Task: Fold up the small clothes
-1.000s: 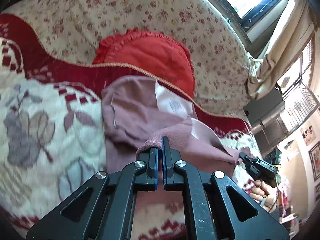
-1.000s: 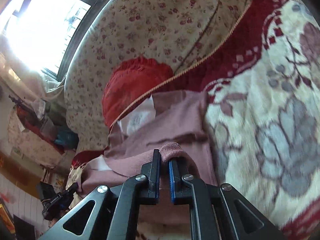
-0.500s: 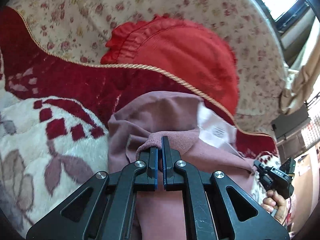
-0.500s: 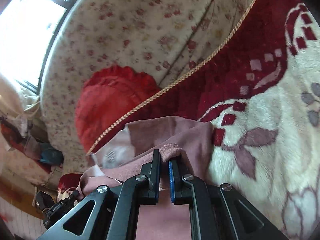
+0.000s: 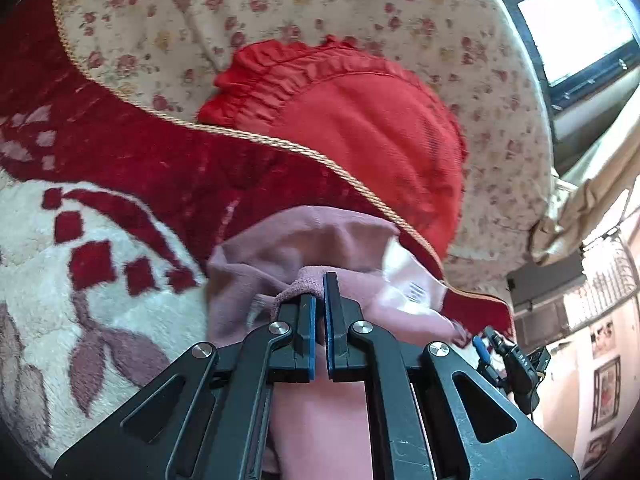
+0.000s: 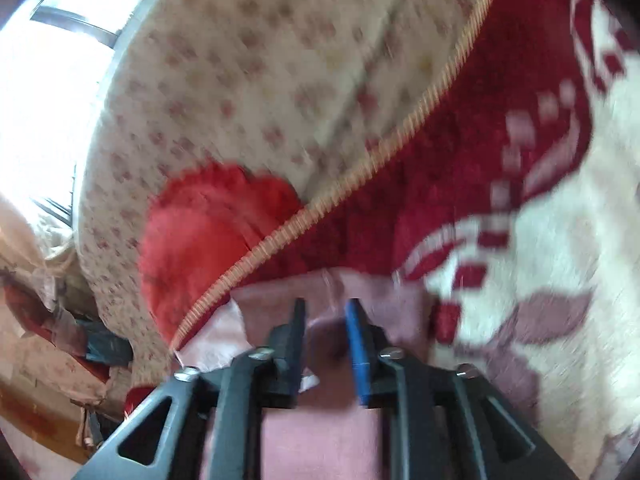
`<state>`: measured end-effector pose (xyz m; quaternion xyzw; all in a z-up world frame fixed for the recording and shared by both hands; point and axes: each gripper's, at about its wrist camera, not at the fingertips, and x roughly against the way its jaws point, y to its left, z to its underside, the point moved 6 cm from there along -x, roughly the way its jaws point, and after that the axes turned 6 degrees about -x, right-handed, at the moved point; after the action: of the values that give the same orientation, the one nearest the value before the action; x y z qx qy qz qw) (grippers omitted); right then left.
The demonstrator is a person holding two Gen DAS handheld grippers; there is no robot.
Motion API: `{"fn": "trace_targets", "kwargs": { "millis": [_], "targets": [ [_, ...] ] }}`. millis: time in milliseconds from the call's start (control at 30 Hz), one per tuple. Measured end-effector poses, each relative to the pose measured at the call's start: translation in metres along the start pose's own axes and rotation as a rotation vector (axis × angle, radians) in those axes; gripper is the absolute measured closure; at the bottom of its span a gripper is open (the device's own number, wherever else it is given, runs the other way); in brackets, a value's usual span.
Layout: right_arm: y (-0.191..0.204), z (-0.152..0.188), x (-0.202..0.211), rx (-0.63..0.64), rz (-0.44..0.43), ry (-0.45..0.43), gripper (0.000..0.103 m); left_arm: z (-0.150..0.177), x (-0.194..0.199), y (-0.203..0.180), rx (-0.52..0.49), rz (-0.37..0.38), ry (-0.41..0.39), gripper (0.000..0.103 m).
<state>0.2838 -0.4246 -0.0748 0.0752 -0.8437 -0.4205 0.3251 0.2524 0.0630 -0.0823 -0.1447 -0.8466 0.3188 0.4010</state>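
Pink garment (image 5: 304, 240) lies doubled over on the blanket (image 5: 48, 280); left gripper (image 5: 319, 292) pinches its hem, right gripper (image 6: 326, 320) gapes empty: 1 fold looks nearly laid.

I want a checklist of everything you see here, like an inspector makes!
Surface: red and cream flowered blanket with gold cord edge, over a floral bedspread.
Job's things: pink garment, white label showing, folded toward the blanket's edge.
Clutter: red frilled cushion behind the garment.
Grippers: left claw shut on a fold of the garment; right claw open above it, picture blurred.
Cables: nothing seen.
Surroundings: window, curtain, framed pictures.
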Motion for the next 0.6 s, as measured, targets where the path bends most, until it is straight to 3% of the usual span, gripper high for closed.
{"fn": "trace_targets", "kwargs": {
  "millis": [67, 100, 167, 267, 400, 467, 533, 600],
  "targets": [
    [-0.002, -0.006, 0.017, 0.009, 0.029, -0.064, 0.064, 0.003, -0.001, -0.004, -0.009, 0.017, 0.019, 0.094],
    [-0.001, -0.006, 0.019, 0.018, 0.040, -0.066, 0.064, 0.005, -0.003, -0.005, -0.002, 0.026, 0.034, 0.082],
    [0.004, -0.002, 0.019, 0.056, 0.048, -0.047, 0.064, 0.006, -0.008, -0.003, 0.034, 0.046, 0.057, 0.069],
    [0.019, 0.011, 0.013, 0.136, 0.037, -0.002, 0.064, 0.005, -0.009, 0.009, 0.143, 0.096, 0.070, 0.069],
    [0.053, 0.039, -0.004, 0.296, 0.004, 0.074, 0.064, -0.014, 0.023, 0.026, 0.189, 0.051, -0.094, 0.069],
    [0.062, 0.053, -0.013, 0.355, -0.004, 0.119, 0.064, -0.016, 0.030, 0.027, 0.194, 0.063, -0.128, 0.069],
    [0.063, 0.065, -0.027, 0.400, 0.026, 0.173, 0.064, -0.011, 0.025, 0.018, 0.181, 0.119, -0.097, 0.069],
    [0.045, 0.071, -0.045, 0.410, 0.162, 0.222, 0.064, -0.002, 0.013, 0.003, 0.155, 0.186, -0.028, 0.069]
  ]
}}
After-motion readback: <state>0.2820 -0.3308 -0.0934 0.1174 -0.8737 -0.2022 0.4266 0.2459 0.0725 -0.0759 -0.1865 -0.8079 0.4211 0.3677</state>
